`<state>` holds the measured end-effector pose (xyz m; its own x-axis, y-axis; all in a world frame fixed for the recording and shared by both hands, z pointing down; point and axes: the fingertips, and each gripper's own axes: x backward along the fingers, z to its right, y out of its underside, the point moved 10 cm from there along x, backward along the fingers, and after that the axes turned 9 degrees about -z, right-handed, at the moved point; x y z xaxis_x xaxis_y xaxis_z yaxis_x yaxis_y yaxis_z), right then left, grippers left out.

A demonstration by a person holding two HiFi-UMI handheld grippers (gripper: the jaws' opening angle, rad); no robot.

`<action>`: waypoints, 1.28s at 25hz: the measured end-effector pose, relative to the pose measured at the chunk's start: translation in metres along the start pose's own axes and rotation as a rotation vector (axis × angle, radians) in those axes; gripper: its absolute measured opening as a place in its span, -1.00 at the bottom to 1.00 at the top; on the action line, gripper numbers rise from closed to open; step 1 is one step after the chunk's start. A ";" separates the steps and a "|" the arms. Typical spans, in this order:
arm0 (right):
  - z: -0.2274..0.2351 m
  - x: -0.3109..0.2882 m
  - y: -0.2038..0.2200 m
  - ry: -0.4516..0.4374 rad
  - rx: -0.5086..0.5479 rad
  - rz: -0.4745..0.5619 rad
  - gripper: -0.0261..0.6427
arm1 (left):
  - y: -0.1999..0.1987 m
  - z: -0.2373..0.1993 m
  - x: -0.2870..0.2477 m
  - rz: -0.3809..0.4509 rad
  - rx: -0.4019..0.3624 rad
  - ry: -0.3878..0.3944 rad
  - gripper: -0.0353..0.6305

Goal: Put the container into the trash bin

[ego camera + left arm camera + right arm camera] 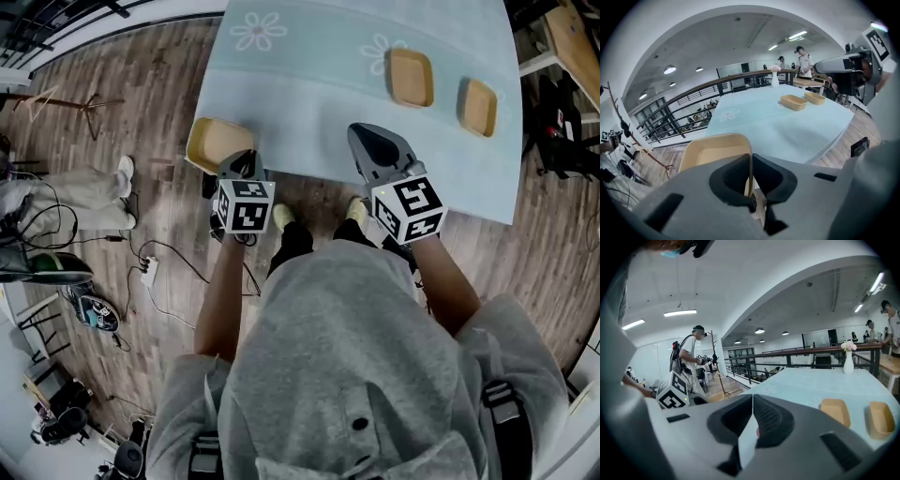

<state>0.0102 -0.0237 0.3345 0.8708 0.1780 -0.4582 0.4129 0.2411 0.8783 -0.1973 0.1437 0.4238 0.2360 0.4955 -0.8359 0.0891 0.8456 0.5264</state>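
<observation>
Left gripper clamps container beside pale-blue table on wooden floor.

container: plain tan | table: pale blue, white flower prints at 12 o'clock | floor: brown wood grain | hoodie: plain grey

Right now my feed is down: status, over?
Left hand-held gripper shut on container rim, at table edge. Right hand-held gripper shut, empty. No bin in view.

The head view looks steeply down from above; both gripper views look low and close across the shared pale blue rectangular table.
</observation>
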 end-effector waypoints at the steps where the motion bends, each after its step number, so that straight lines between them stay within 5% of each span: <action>1: -0.005 -0.006 -0.002 -0.011 0.006 -0.003 -0.84 | 0.005 -0.007 0.001 -0.003 0.011 -0.006 -0.80; 18: -0.115 -0.118 -0.017 -0.126 0.090 -0.131 -0.84 | 0.111 -0.112 0.001 -0.086 0.193 0.000 -0.80; 32: -0.144 -0.176 0.003 -0.174 0.098 -0.254 -0.84 | 0.190 -0.121 -0.066 -0.207 0.336 0.130 -0.80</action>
<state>-0.1806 0.0831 0.3979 0.7657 -0.0443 -0.6416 0.6392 0.1620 0.7517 -0.3128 0.2952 0.5602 0.0579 0.3612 -0.9307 0.4376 0.8287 0.3488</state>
